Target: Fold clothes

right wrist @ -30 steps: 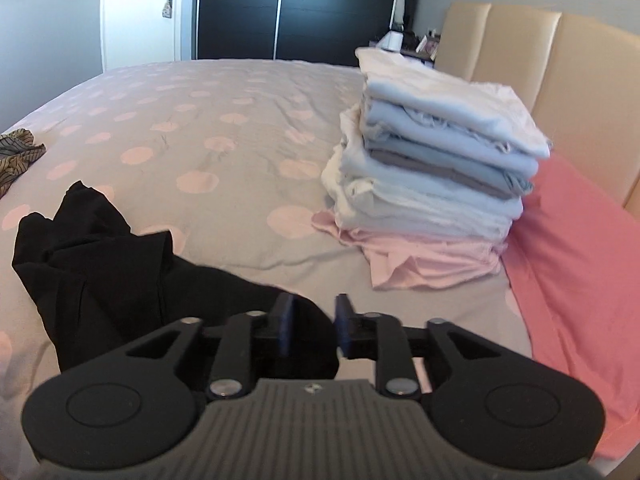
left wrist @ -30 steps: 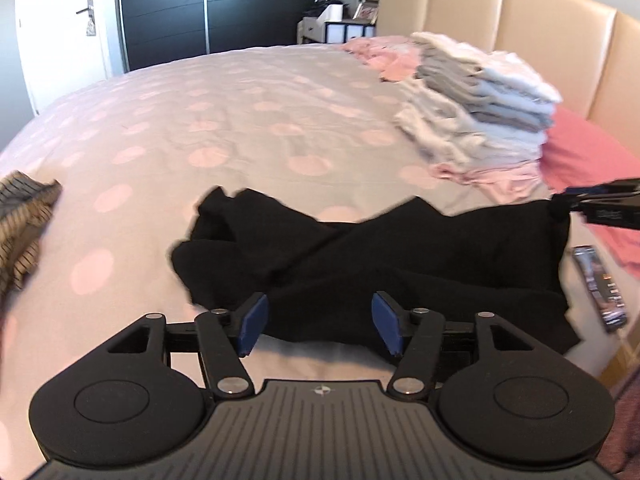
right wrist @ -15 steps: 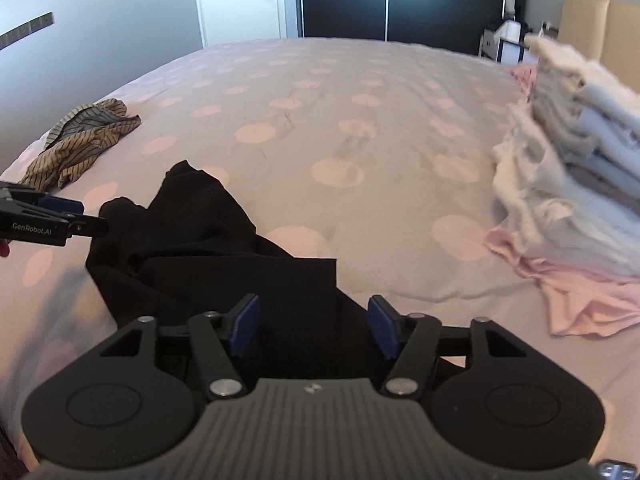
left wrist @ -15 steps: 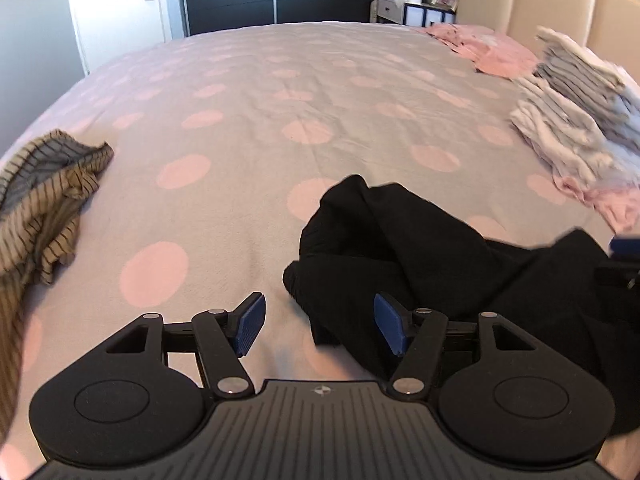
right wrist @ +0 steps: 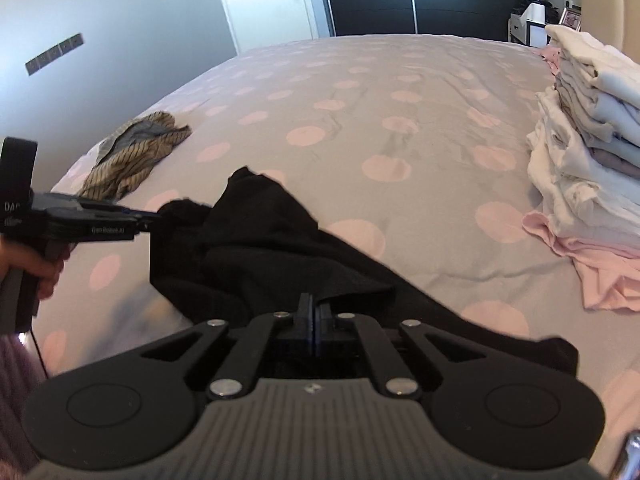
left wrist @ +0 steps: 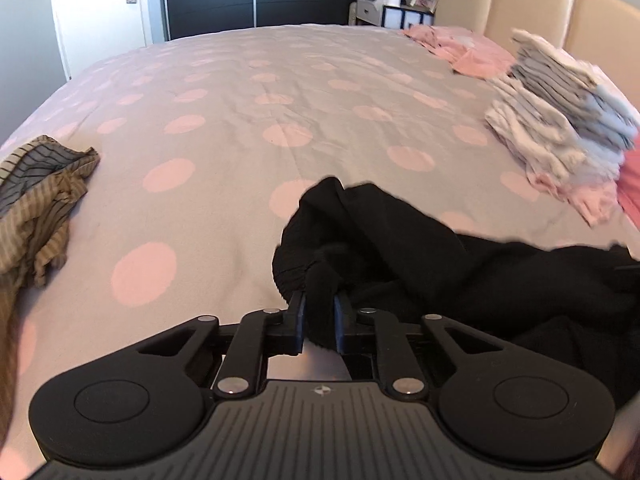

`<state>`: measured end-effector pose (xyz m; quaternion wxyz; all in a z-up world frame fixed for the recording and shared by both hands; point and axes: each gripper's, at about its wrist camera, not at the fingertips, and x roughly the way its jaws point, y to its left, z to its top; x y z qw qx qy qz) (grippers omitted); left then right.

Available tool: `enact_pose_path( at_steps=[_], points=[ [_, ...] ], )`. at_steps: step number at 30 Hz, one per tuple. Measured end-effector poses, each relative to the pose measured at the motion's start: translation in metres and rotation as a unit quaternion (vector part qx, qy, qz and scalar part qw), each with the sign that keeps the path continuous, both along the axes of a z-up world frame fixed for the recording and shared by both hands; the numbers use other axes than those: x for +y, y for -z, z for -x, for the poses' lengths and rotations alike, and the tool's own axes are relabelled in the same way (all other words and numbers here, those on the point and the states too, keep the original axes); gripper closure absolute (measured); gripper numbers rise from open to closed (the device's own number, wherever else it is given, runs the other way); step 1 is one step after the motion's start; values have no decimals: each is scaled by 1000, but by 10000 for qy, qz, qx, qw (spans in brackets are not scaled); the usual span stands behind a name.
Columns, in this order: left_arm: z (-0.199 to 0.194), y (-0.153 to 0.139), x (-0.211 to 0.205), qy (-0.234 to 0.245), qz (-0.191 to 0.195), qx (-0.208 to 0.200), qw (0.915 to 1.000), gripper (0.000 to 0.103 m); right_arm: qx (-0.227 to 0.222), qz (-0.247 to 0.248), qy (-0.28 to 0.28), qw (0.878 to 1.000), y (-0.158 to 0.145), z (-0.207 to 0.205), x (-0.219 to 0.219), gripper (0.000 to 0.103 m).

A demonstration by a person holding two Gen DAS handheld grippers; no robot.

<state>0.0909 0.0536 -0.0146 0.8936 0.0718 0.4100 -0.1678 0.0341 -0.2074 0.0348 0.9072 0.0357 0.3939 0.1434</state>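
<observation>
Black garment is lying crumpled on the near side of the bed; in the left view your left gripper is closing on a bunched wad, so you're risking lifting extra layers. In the right view your right gripper is pressed together on a thin edge that could slip, and black fabric is hiding the contact.

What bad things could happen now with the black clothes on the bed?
1. The left hand-held gripper, jaws closing, pinches only a thin bunch of the black garment, so the cloth might slip out when lifted.
2. The garment lies crumpled, so pulling could fold it crooked.
3. The folded stack stands close by and leans; a swinging cloth could knock it over.
</observation>
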Motion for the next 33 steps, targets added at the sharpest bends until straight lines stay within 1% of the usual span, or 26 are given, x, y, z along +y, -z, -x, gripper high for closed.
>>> enact_pose_path(
  at_steps=[2, 5, 7, 8, 9, 11, 14, 15, 17, 20, 22, 24, 25, 28, 30, 33],
  points=[
    [17, -3, 2, 49, -161, 25, 9999, 92, 160, 59, 25, 9999, -3, 16, -4, 101],
    [42, -5, 8, 99, -316, 199, 9993, 93, 454, 105, 157, 9988, -3, 37, -14, 102],
    [59, -3, 11, 160, -414, 348, 9984, 93, 592, 253, 268, 9976, -2, 52, -22, 102],
    [67, -1, 13, 197, -462, 419, 9979, 94, 633, 346, 351, 9968, -2, 59, -27, 102],
    [75, 2, 14, 234, -512, 489, 9972, 97, 650, 434, 470, 9958, -2, 65, -33, 102],
    [92, 7, 16, 314, -658, 629, 9954, 100, 670, 498, 763, 9936, -4, 71, -46, 102],
    [111, 13, 19, 418, -827, 797, 9925, 100, 593, 410, 972, 9927, -12, 65, -58, 102],
    [115, 14, 20, 436, -846, 821, 9921, 100, 528, 463, 986, 9926, -16, 60, -60, 102],
    [117, 11, 22, 397, -877, 748, 9925, 100, 327, 780, 961, 9918, -25, 46, -59, 102],
    [116, 5, 26, 343, -858, 534, 9943, 100, 90, 1150, 1034, 9879, -38, 24, -65, 102],
    [115, 3, 27, 360, -872, 414, 9947, 95, -12, 1335, 1157, 9843, -43, 10, -73, 102],
    [114, 3, 30, 302, -847, 350, 9953, 81, -90, 1570, 1334, 9785, -45, -4, -82, 102],
    [113, 3, 32, 248, -771, 335, 9962, 79, -90, 1692, 1468, 9746, -45, -10, -87, 102],
    [107, 0, 37, 98, -572, 321, 9978, 73, -18, 1955, 1852, 9631, -43, -18, -107, 102],
    [103, -2, 36, 107, -489, 301, 9983, 63, 102, 2144, 2102, 9538, -39, -18, -122, 102],
    [95, -3, 28, 264, -393, 264, 9985, 61, 393, 2306, 2464, 9405, -27, -10, -152, 102]
  ],
)
